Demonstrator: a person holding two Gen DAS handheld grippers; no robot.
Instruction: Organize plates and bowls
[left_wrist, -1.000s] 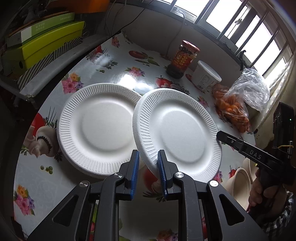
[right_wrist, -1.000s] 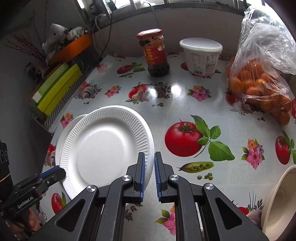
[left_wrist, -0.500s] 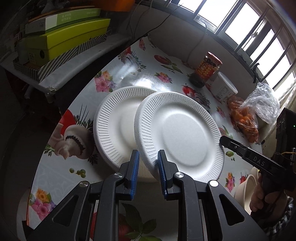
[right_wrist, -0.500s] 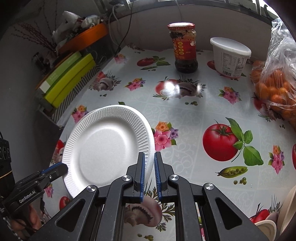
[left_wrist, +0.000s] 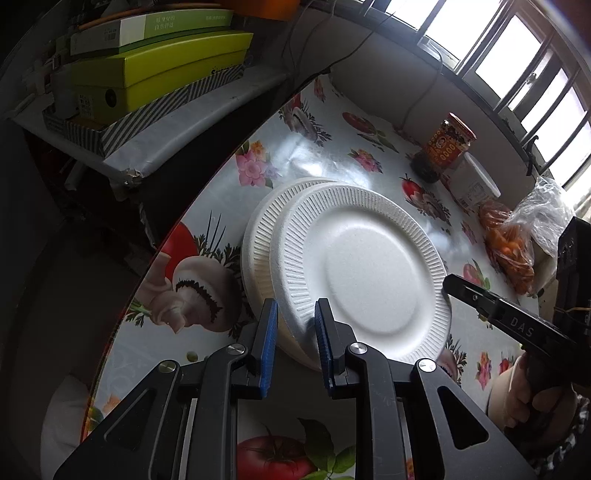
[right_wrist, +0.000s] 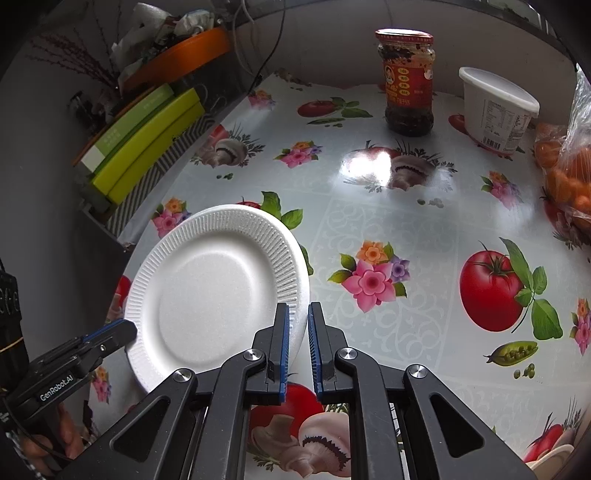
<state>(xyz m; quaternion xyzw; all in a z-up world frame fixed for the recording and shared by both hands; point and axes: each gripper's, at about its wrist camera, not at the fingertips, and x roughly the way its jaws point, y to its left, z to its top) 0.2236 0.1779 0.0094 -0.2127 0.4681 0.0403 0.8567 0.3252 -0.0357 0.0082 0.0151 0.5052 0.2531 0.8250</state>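
the plate (left_wrist: 365, 273) is held tilted over the stack (left_wrist: 258, 240) of plates at the table's (right_wrist: 388, 229) left edge, covering most of it. the left gripper (left_wrist: 293, 341) pinches the plate's near rim between its blue pads. the right gripper (right_wrist: 297, 339) pinches the opposite rim, jaws nearly together. beyond stand a jar (right_wrist: 408, 83), a tub (right_wrist: 493, 109) and a bag of oranges (left_wrist: 513, 240). green boxes (left_wrist: 159, 70) sit on a shelf left of the table.

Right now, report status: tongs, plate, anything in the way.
Left tongs and right tongs both clamped on the foam plate's rim. Plate held tilted, overlapping the stack of plates beneath, not yet seated. Nothing in the way.
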